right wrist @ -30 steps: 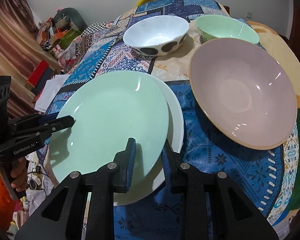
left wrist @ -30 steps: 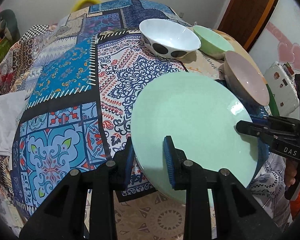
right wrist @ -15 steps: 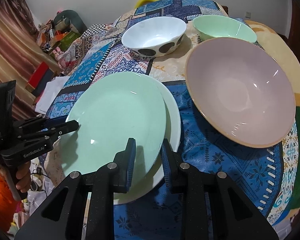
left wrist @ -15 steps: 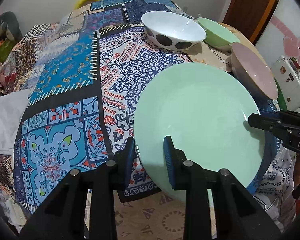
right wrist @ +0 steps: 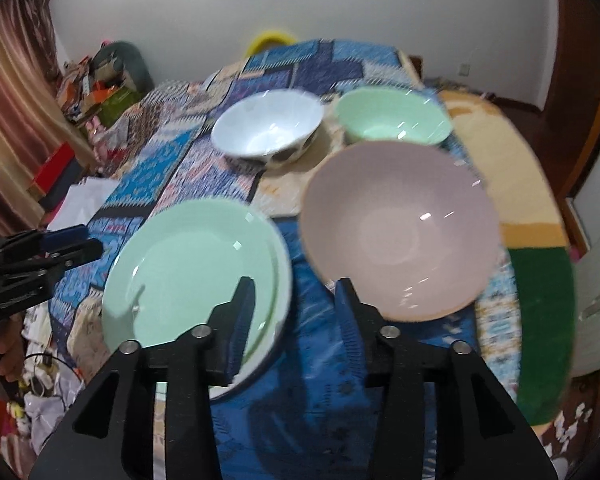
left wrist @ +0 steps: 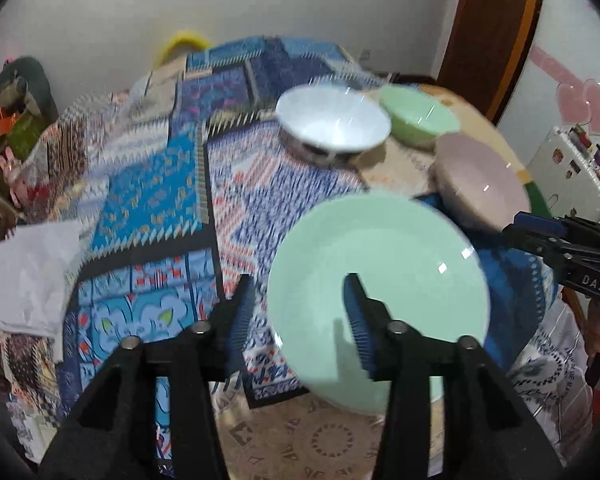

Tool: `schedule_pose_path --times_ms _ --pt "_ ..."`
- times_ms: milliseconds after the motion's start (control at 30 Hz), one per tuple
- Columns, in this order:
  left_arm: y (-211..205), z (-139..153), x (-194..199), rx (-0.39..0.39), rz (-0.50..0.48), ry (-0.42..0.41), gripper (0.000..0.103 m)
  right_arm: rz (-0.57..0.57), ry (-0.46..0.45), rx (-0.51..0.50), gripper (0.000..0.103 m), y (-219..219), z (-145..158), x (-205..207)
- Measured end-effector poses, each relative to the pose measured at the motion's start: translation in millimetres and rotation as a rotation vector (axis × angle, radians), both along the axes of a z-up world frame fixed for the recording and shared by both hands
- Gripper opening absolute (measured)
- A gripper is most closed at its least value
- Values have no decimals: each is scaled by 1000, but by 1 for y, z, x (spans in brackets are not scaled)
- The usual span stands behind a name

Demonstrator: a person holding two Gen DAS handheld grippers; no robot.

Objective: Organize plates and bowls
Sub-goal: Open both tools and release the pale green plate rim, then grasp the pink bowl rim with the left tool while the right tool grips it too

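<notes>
A mint-green plate point(left wrist: 380, 276) lies flat on a white plate whose rim point(right wrist: 285, 304) shows at its right side. My left gripper point(left wrist: 300, 312) hovers above the plate's near-left rim. Its jaws are opening and the pads are clear of the plate. Over the stack's right edge, my right gripper point(right wrist: 296, 308) is also opening, with nothing pressed between its fingers. A large pink bowl point(right wrist: 400, 236) sits to the right of the plates. Behind them stand a white bowl with dark spots point(right wrist: 268, 128) and a green bowl point(right wrist: 392, 120).
A patterned blue cloth point(left wrist: 152, 200) covers the round table. A white sheet point(left wrist: 32, 276) lies at its left edge. A white case point(left wrist: 568, 176) stands past the right side. Clutter and boxes point(right wrist: 96, 88) sit on the floor at the left.
Both grippers were shut on the green plate's rim. Now both have let go, spread their jaws and lifted back. The plate rests on the white plate.
</notes>
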State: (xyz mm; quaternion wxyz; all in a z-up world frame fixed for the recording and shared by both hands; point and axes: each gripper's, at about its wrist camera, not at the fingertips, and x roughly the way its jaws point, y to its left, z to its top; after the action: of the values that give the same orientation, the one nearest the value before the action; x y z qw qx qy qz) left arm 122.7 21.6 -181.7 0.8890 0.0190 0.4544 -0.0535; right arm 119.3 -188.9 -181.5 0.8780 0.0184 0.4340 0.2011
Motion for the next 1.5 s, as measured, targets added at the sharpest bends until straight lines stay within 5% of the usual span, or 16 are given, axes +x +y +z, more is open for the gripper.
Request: schedule_pose_path --times_ms 300,533,867,1067,1233,1500 --pt "-46 49 18 -13 -79 -130 88 -119 -104 3 70 -43 28 4" --pt "-81 42 55 -36 -88 -108 91 -195 -117 -18 71 -68 26 19" --pt "-121 -8 109 -28 -85 6 91 -254 -41 -12 71 -93 -8 44" --pt "-137 -35 127 -32 -109 71 72 -266 35 39 71 -98 -31 57" --pt "-146 -49 135 -59 -133 112 56 -241 70 60 48 -94 -43 61" --pt "-156 -66 144 -58 -153 155 30 -228 111 97 27 -90 -55 61"
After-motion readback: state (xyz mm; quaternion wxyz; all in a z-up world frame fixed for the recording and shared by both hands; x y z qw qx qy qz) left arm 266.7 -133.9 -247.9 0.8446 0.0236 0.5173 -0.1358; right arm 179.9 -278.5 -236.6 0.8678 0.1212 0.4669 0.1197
